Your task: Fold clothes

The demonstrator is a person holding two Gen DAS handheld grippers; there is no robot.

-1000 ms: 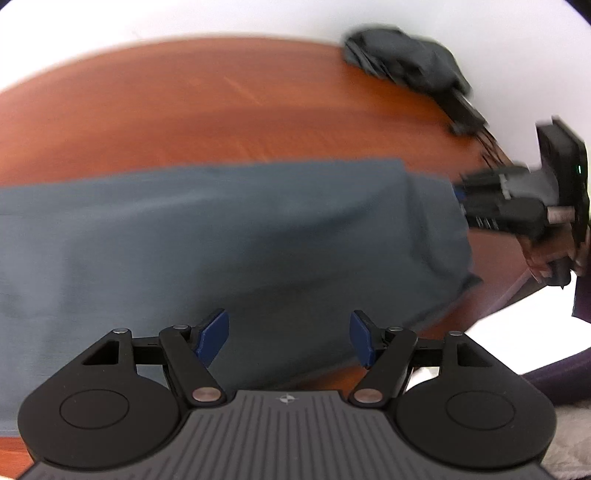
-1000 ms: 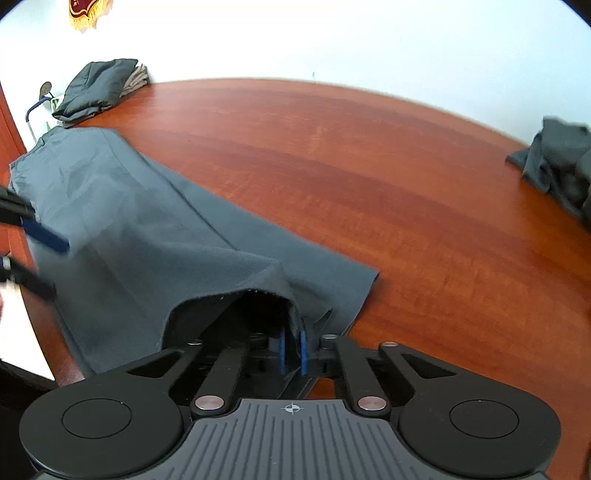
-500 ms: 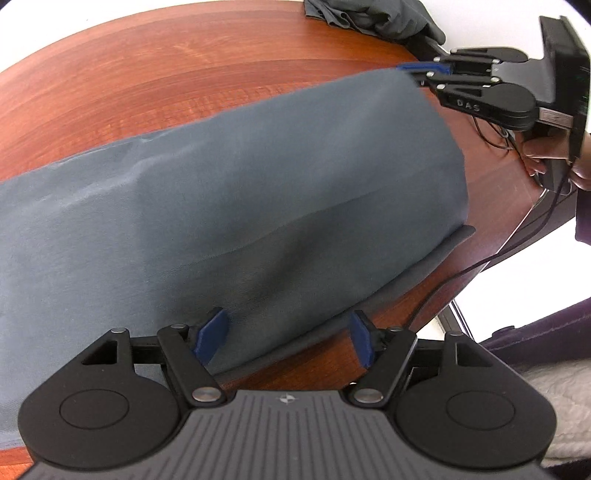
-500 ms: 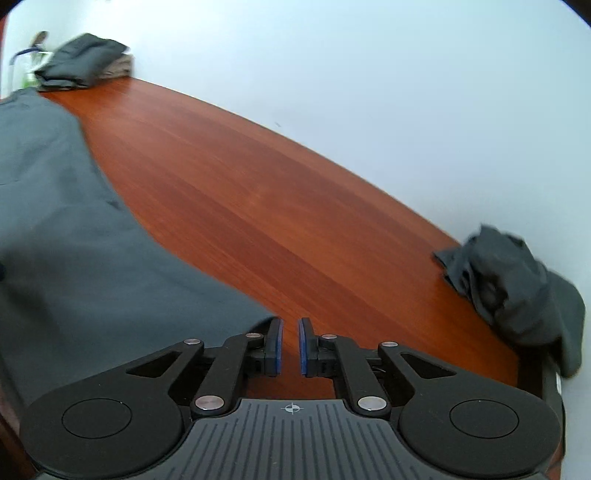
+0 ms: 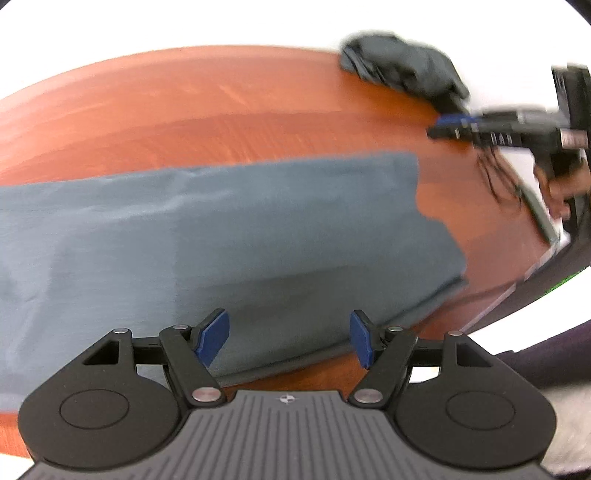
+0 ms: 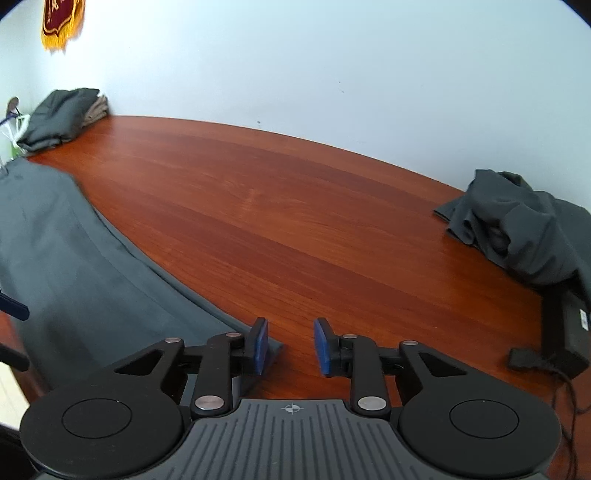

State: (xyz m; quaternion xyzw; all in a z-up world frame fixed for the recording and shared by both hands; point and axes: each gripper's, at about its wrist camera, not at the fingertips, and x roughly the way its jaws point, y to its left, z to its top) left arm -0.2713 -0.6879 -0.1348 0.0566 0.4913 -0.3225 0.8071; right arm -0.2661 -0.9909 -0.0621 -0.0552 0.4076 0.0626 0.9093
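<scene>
Released by the right gripper (image 6: 289,346), whose fingers have just been opening and are now parted with nothing between them, the grey garment (image 5: 207,236) is lying folded lengthwise on the desk (image 5: 221,110). In the left view, the left gripper (image 5: 289,341) is being held wide open and empty above the garment's near edge. In the right view, the garment (image 6: 74,266) is stretching away on the left; no containers are seen.

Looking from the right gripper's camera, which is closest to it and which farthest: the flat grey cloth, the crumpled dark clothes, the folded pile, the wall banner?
1. Flat grey cloth, left, beside the right gripper.
2. Crumpled dark clothes, right edge.
3. Folded pile, far left corner.
4. Wall banner, above that pile.
</scene>
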